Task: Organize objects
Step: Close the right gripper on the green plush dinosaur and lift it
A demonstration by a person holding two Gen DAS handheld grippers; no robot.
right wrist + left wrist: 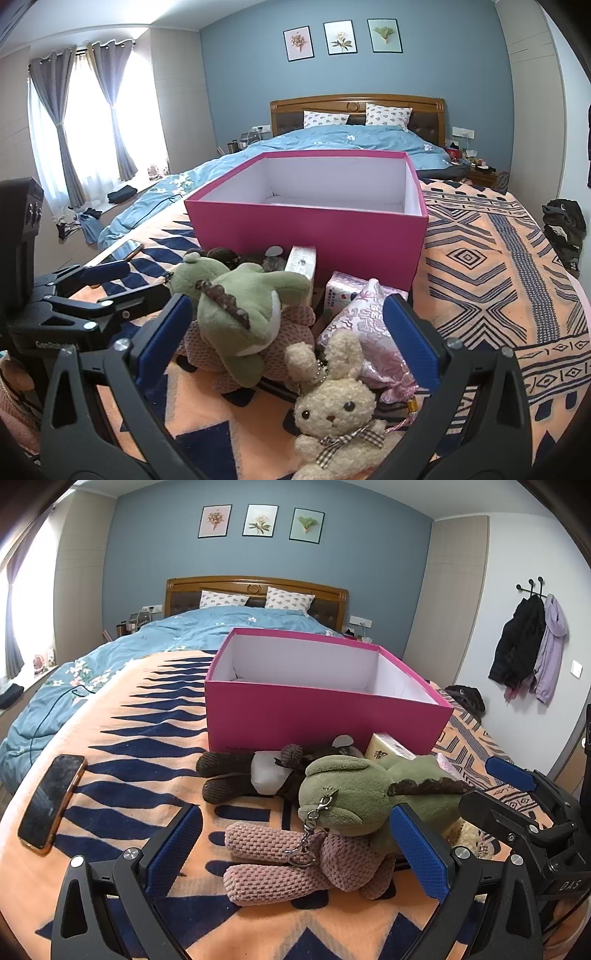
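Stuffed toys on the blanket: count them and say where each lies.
4, maybe more hidden. Green one on top of the pile, pink knitted one under it, dark brown one against the pink box, cream bunny nearest the right tool.

We see an open pink box, seemingly empty. Before it lie a green plush atop a pink knitted toy, a cream bunny, and tissue packs.

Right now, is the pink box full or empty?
Empty, as far as shows: the pink box has bare white walls and floor inside; its near floor is hidden.
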